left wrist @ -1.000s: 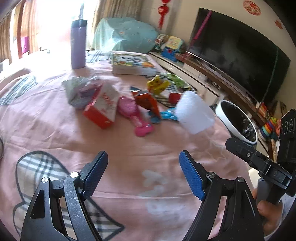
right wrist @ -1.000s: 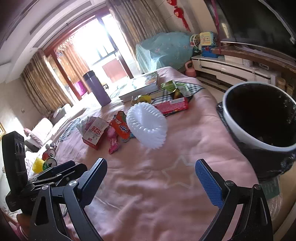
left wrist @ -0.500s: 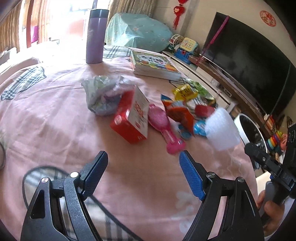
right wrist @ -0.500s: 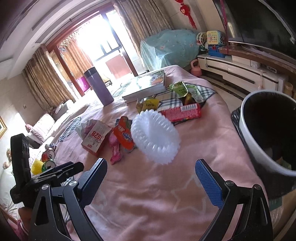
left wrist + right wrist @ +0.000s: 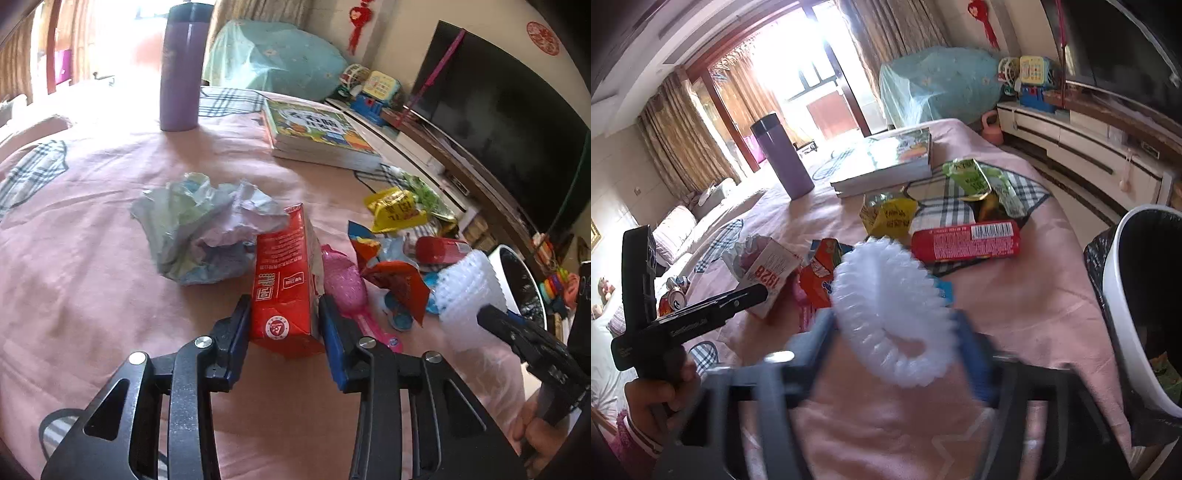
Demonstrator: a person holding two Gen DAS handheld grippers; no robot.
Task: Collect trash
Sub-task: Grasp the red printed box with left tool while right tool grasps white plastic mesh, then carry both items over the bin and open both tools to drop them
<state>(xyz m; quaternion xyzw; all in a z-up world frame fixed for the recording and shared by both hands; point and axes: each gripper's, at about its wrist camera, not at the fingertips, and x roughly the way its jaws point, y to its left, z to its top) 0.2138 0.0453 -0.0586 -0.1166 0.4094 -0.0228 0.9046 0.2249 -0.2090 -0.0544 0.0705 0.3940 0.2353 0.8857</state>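
On the pink bedspread (image 5: 92, 288) lies one heap of litter: one crumpled paper wad (image 5: 199, 229), one red carton (image 5: 284, 288), one pink plastic piece (image 5: 343, 284), one torn orange wrapper (image 5: 399, 280), one yellow wrapper (image 5: 890, 216), one green wrapper (image 5: 971, 177), one red packet with a barcode (image 5: 964, 240) and one white fluted plastic cup (image 5: 890, 314). Farther back stand one purple flask (image 5: 181, 70) and one thick book (image 5: 317, 136). The left gripper (image 5: 284, 332) has just been closing, and its blue pads press on both sides of the red carton at the near end, which sits just right of the paper wad and touches it. The right gripper (image 5: 897, 336) has also just been closing; it is blurred, the white cup lies between its fingers, and both fingers appear to touch the cup's sides, so it seems clamped on it. To the right, off the bed's edge, stands one white bin (image 5: 1115, 295) lined with a black bag; something green shows low inside it, too dark to identify. Two drink cans (image 5: 674, 295) sit at the far left. A hand (image 5: 657, 395) holds the left gripper's handle.
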